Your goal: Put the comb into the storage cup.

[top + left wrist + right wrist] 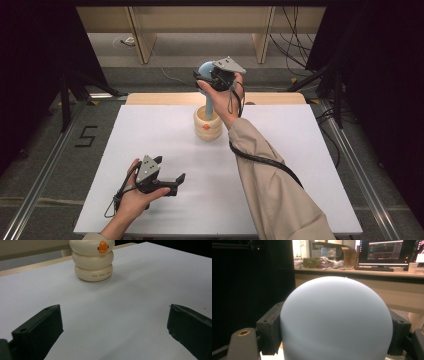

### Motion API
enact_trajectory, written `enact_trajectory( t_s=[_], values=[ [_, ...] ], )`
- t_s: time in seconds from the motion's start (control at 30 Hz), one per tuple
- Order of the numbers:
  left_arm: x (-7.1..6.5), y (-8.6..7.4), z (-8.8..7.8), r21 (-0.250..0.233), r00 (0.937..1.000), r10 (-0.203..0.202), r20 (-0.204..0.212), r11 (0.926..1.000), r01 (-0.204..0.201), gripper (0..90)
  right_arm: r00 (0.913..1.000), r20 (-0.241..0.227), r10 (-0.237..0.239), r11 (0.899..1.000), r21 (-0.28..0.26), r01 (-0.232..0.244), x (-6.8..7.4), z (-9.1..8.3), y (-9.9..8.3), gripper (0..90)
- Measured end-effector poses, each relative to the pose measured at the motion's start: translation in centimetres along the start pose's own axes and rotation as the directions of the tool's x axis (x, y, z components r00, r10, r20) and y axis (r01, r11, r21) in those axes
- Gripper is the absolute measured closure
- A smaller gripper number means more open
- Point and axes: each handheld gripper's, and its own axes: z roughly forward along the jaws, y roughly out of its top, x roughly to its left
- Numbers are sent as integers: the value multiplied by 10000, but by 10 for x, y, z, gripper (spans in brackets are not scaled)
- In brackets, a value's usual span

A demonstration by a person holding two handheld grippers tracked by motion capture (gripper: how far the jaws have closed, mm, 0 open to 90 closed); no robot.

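A cream holder [207,125] shaped like stacked rings, with an orange beak [102,246], stands at the back middle of the white table top [150,140]. A pale blue stem [209,107] rises out of it and ends in a round blue ball [204,68]. My right gripper [205,76] is above the holder, shut on that ball; in the right gripper view the ball [337,315] sits between the two black pads [269,332]. My left gripper [176,184] rests low at the front left, open and with nothing in it, pointing toward the holder [93,262].
A wooden strip [150,98] borders the table's far edge. Beyond it are wooden furniture legs [142,45] and cables on the floor. Dark stands and rails flank both sides. A desk with a monitor [384,252] lies beyond the ball in the right gripper view.
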Motion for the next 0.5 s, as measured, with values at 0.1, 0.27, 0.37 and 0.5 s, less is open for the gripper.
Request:
enact_trajectory(
  t_s=[0.1, 0.27, 0.37, 0.5],
  values=[
    [0, 0, 0, -12, 10000, 10, -2, 10000, -10, 0, 10000, -23, 15, 10000, 18, -15, 0, 1, -1, 214],
    [0, 0, 0, -7, 10000, -18, 15, 10000, 18, 0, 10000, -22, 12, 10000, 60, -12, 1, 2, -3, 214],
    [0, 0, 0, -5, 10000, -16, 7, 10000, 16, 0, 10000, -4, 10, 10000, 69, -10, 0, 3, -3, 214],
    [0, 0, 0, -1, 10000, -23, 26, 10000, 23, 0, 10000, 8, -27, 9999, 99, 27, -1, 3, -3, 214]
  ],
)
